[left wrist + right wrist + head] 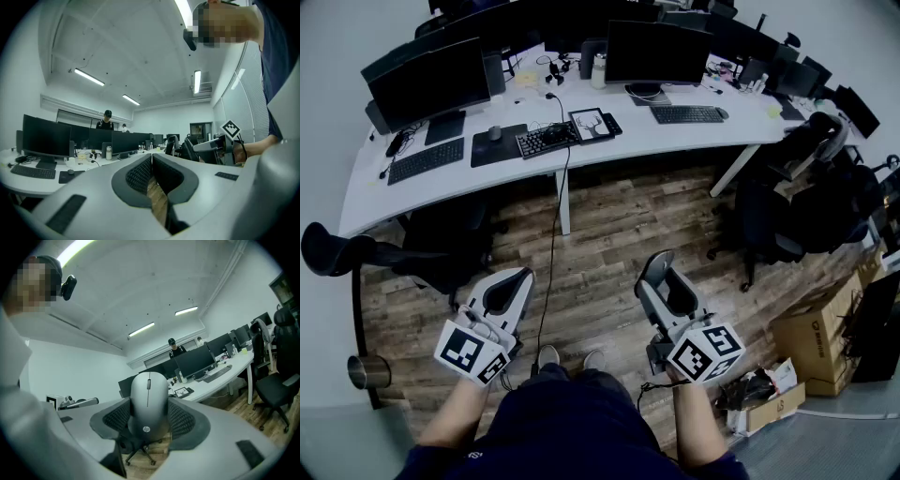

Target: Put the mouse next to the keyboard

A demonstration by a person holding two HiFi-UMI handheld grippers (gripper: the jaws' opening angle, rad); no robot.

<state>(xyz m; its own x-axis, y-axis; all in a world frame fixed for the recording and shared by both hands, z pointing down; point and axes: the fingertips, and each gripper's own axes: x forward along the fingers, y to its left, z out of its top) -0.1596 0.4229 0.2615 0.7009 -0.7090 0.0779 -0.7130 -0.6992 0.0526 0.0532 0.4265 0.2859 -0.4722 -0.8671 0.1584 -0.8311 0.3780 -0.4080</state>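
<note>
We see a grey mouse (pixel 149 399) with a dark line down its middle, set between the dark, ribbed pads (pixel 182 419) of the pale grey right gripper (pixel 661 267). Its cube (pixel 705 352) carries black-and-white square markers. The desk (pixel 675 136) is white. On the desk, the monitors (pixel 654 52) and keyboards (pixel 686 114) are black. Below the desk, the floor (pixel 619 225) shows brown wood planks.

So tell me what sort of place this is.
Most likely an open-plan office: a long white desk carries monitors and keyboards, with black office chairs beside it.

"hp" logo on the mouse (pixel 149 405)
</note>
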